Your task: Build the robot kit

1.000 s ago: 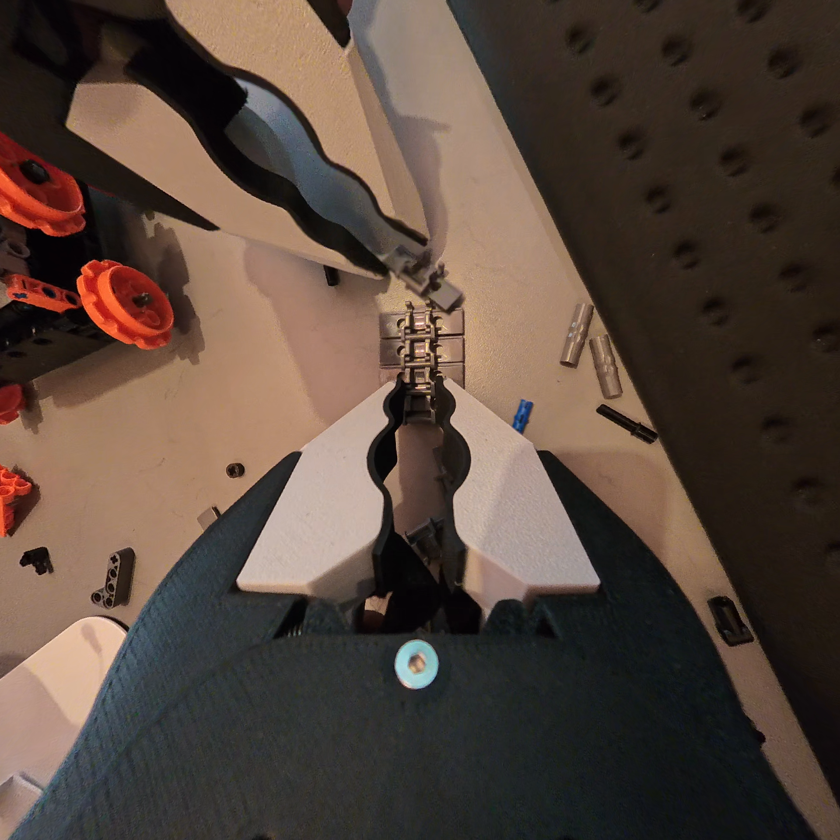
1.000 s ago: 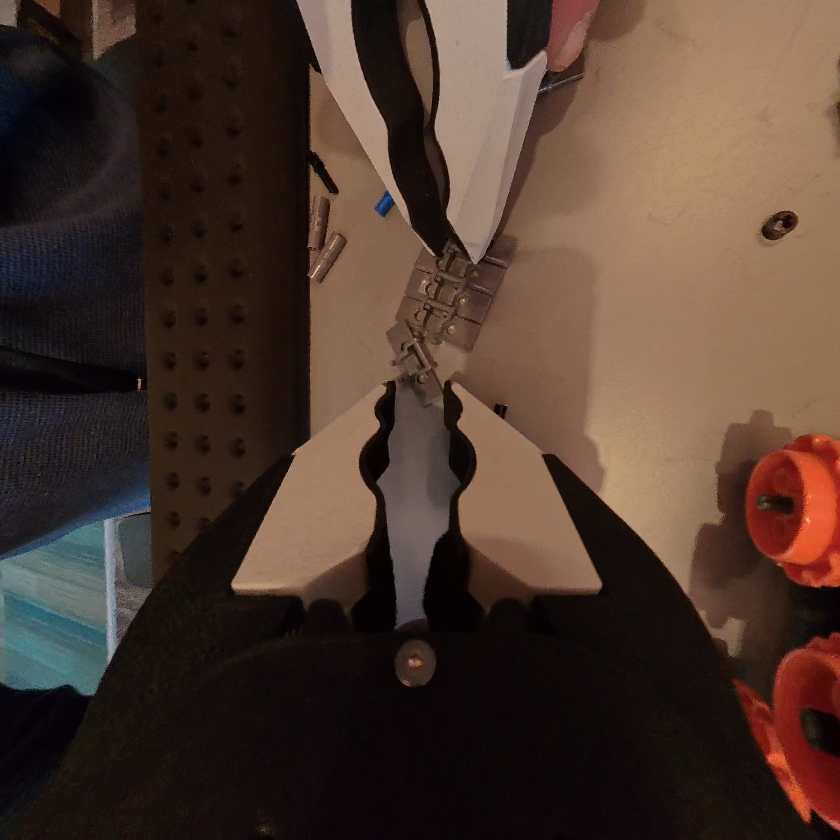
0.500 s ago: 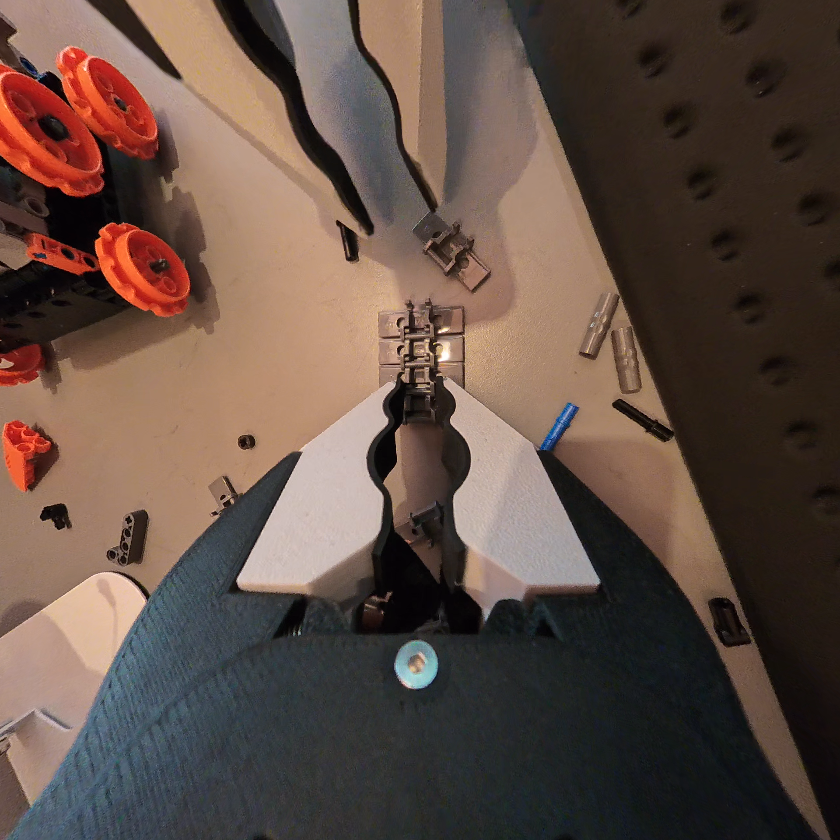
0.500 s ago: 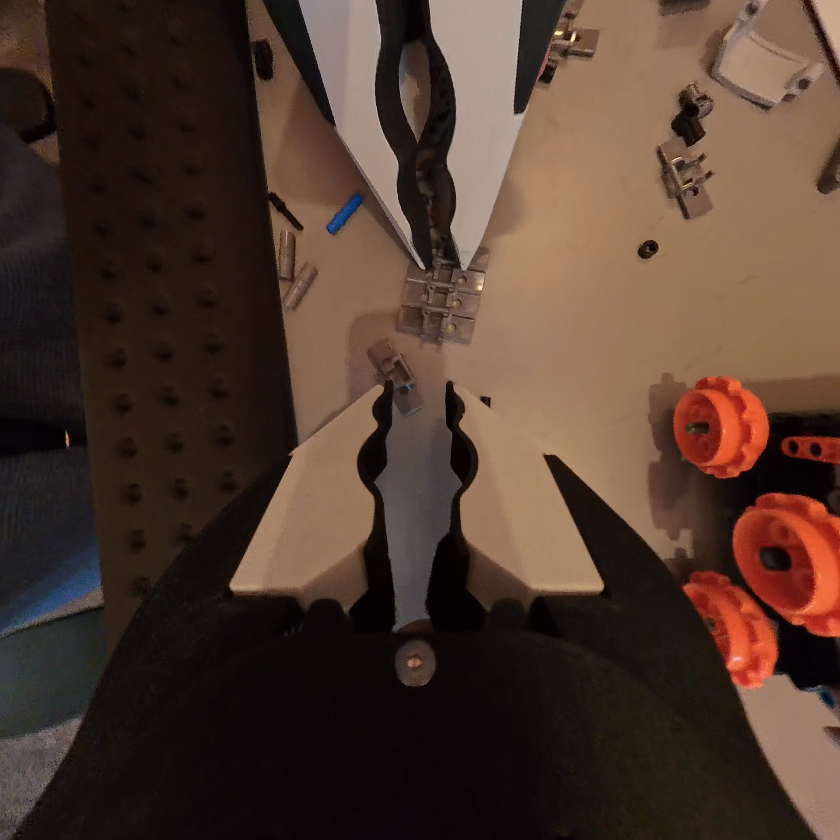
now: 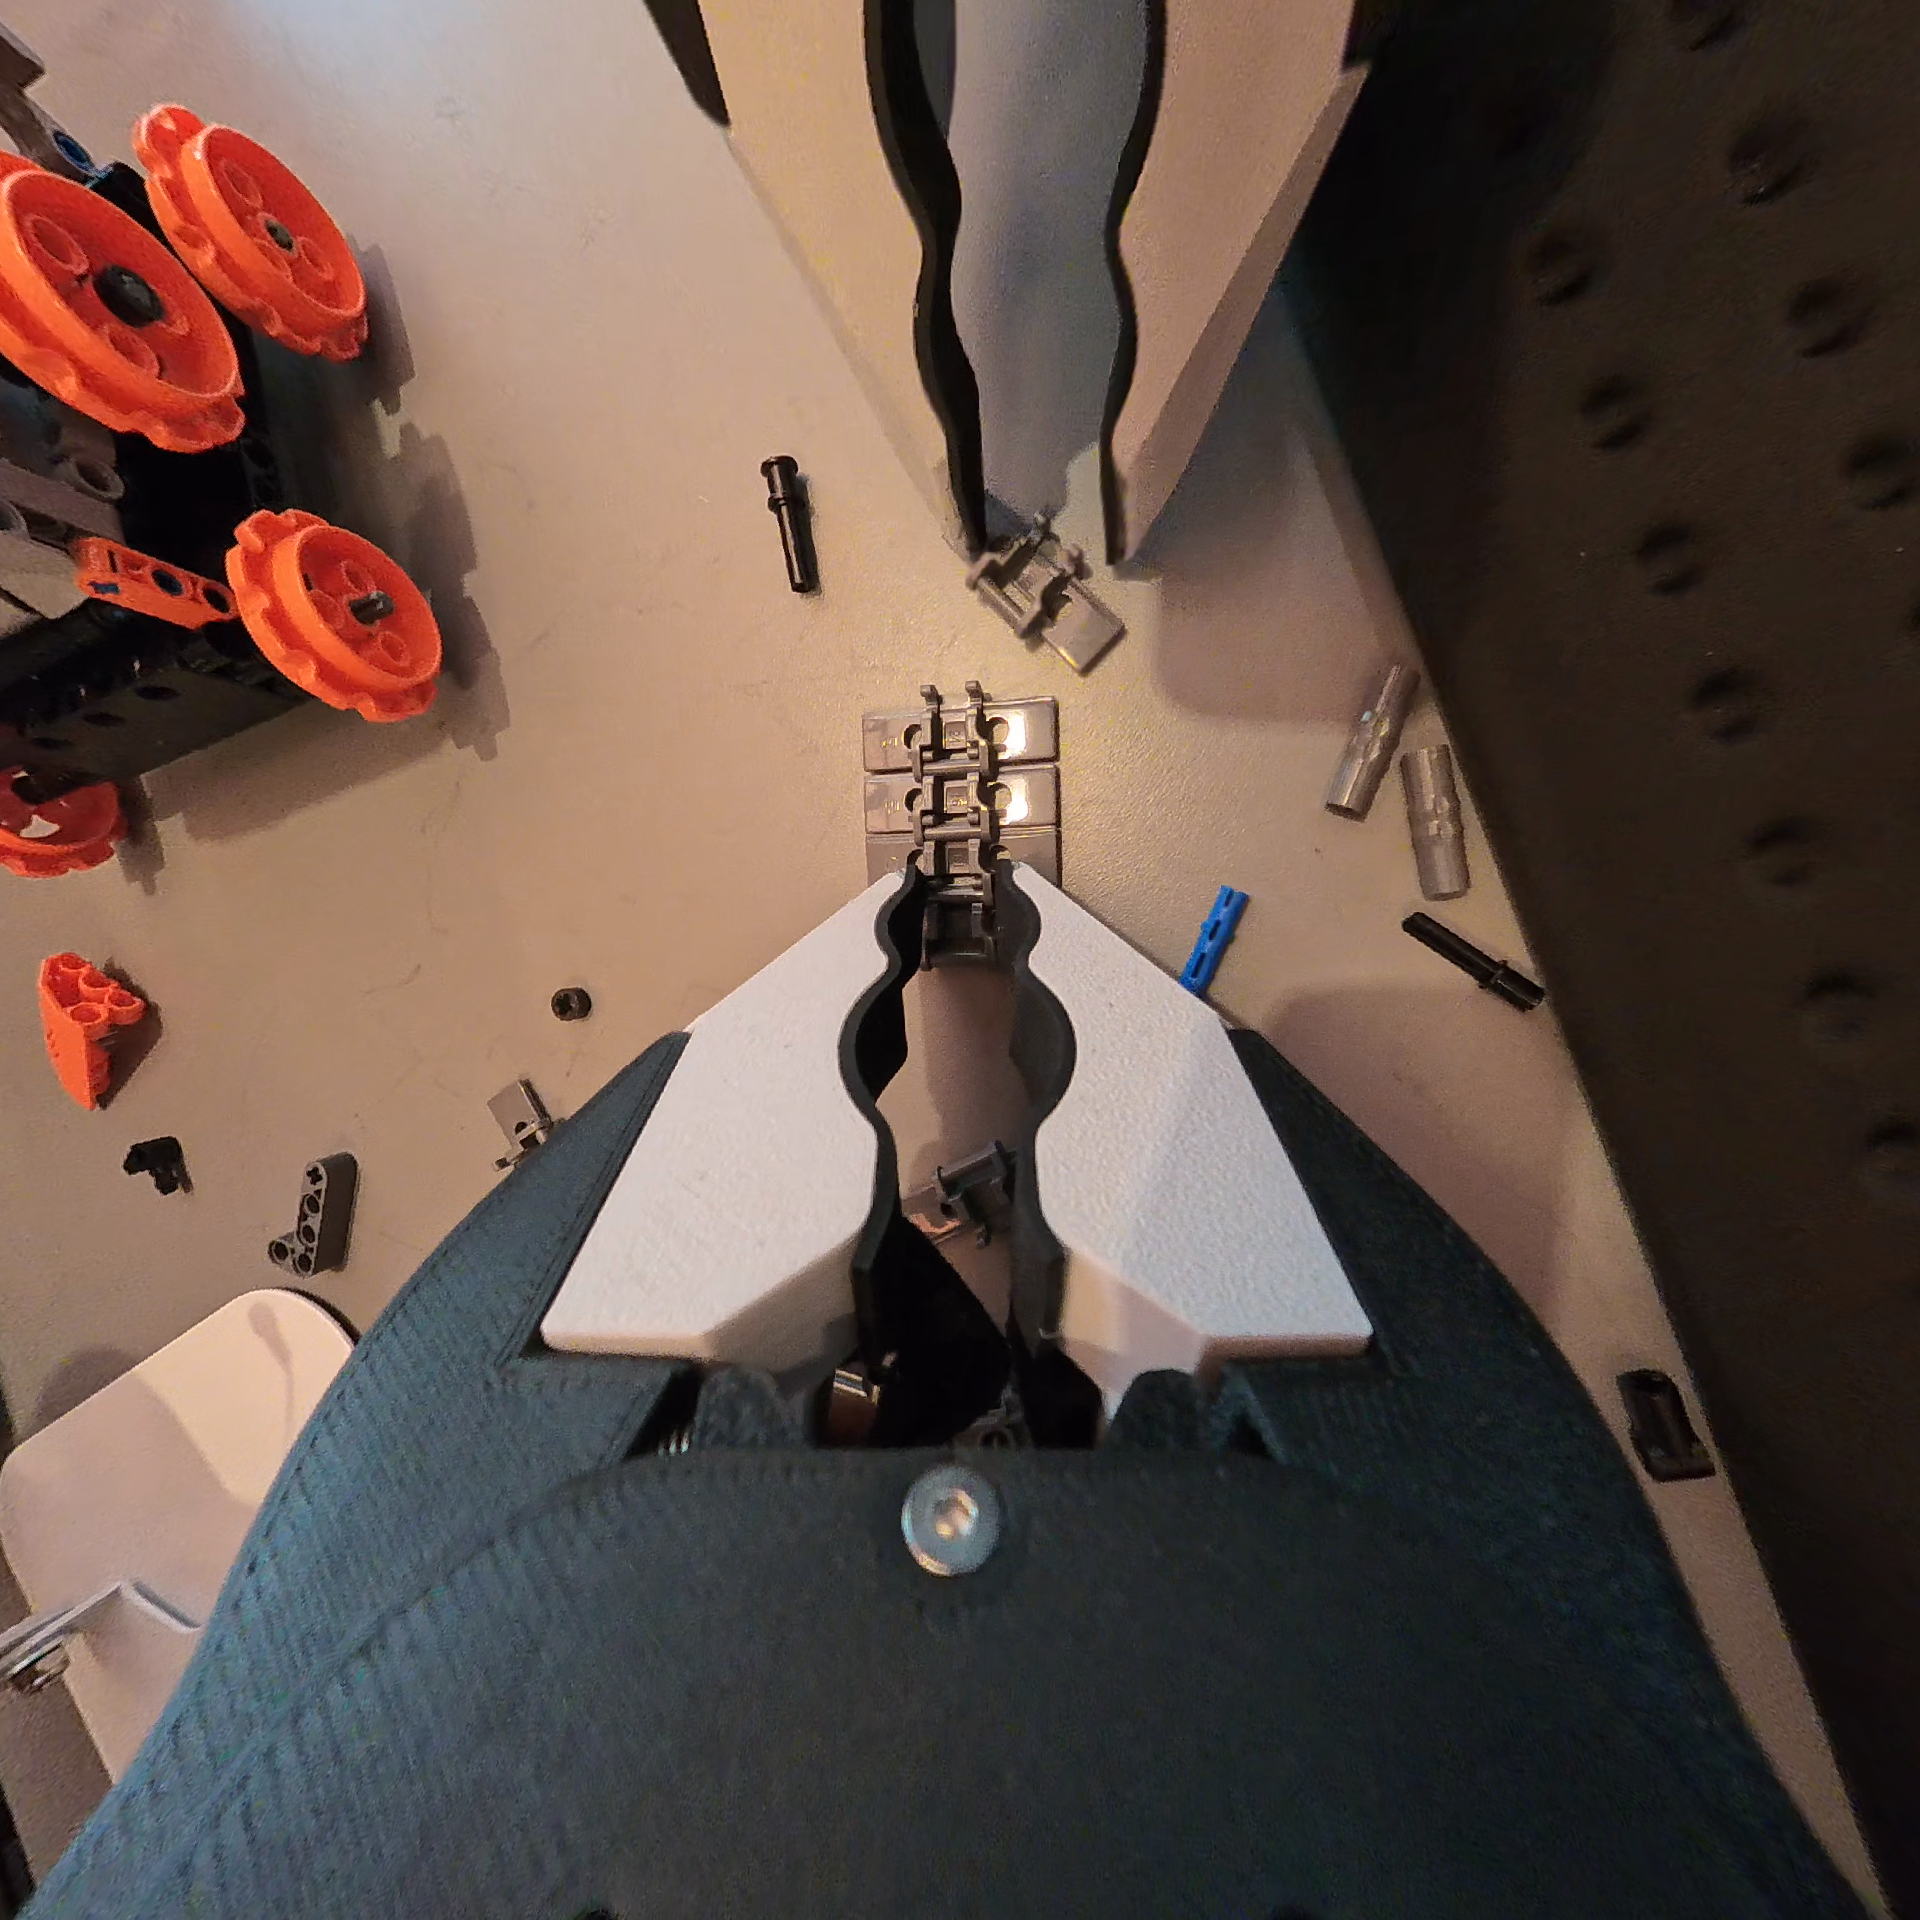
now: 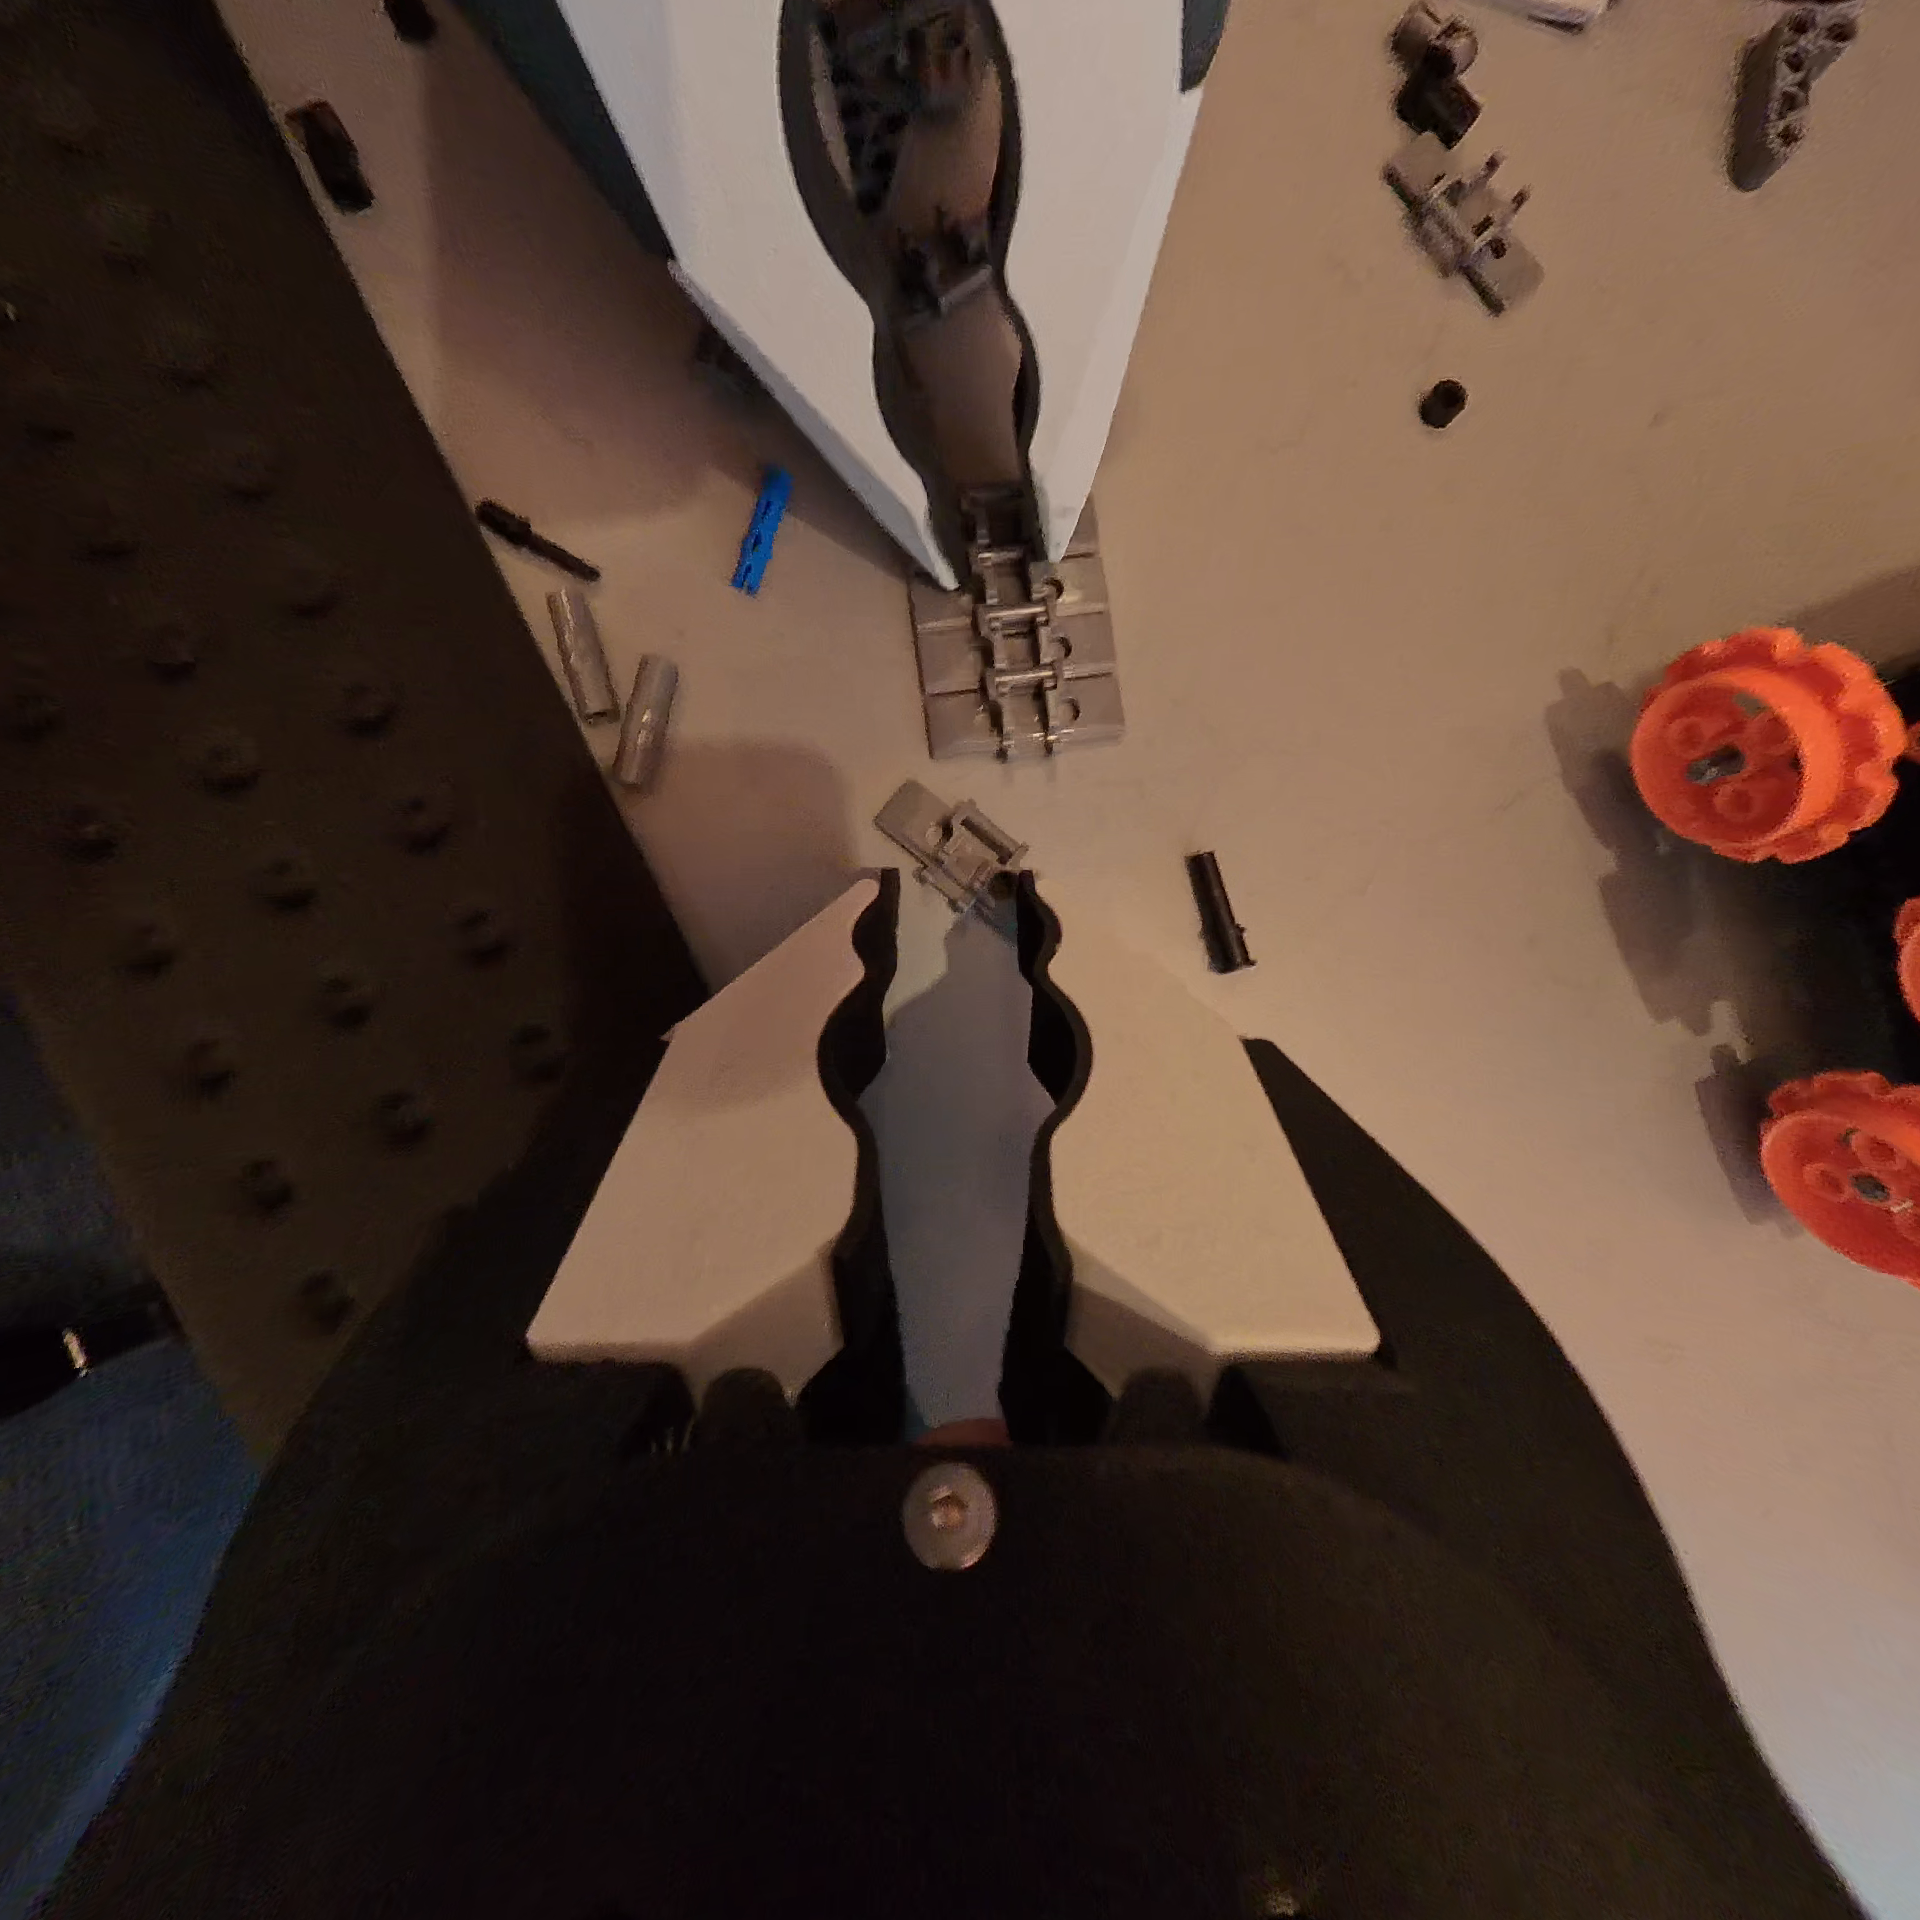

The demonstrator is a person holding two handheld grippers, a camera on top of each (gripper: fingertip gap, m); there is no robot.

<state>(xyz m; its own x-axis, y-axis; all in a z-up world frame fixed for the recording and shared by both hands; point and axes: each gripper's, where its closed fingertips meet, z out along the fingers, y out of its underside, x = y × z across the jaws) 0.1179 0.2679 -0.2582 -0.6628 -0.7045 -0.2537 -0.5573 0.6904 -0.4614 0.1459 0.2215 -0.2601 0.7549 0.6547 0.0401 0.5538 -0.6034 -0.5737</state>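
- The left gripper [image 5: 961, 894] is clenched on the near end of a grey track strip [image 5: 961, 774] of 3 joined links. The strip lies flat on the worktop [image 5: 623, 831], probably pinned there to keep it steady.
- The right gripper [image 6: 951, 883] is released, its jaws apart around a single loose grey link [image 6: 951, 847], which lies on the worktop at 7 o'clock from the strip's free end.
- In the left wrist view, orange wheels [image 5: 332, 613] stand at 10 o'clock, and a blue pin [image 5: 1214, 935] and 2 grey sleeves [image 5: 1403, 769] at 2 o'clock.
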